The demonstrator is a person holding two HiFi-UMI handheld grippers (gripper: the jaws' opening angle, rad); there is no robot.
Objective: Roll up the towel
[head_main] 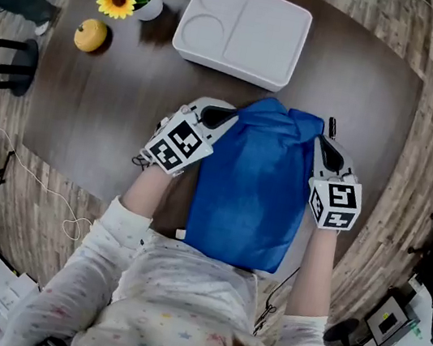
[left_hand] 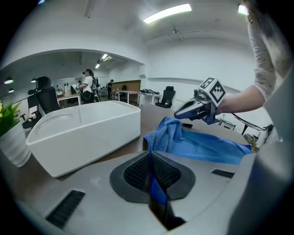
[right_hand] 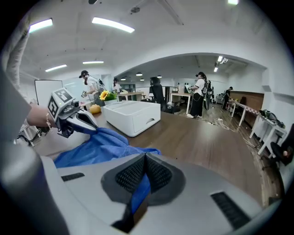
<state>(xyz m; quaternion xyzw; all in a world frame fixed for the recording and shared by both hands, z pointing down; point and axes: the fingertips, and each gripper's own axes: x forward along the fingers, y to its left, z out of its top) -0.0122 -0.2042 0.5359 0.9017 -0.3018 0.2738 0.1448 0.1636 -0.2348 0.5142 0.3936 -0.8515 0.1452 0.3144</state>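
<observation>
blue towel (head_main: 250, 190) on the table (head_main: 364, 78), at its near edge, long axis running from the person toward the white tray (head_main: 241, 33). left gripper (head_main: 227, 117) pinched tight on the towel's far left corner. right gripper (head_main: 325, 139) clamped on the far right corner, with cloth between both pairs of pads. the rest of the towel lies back toward the person, so the roll would likely run along the long axis, both hands level. no readable writing, only square marker patterns on the cubes (head_main: 334, 204).
</observation>
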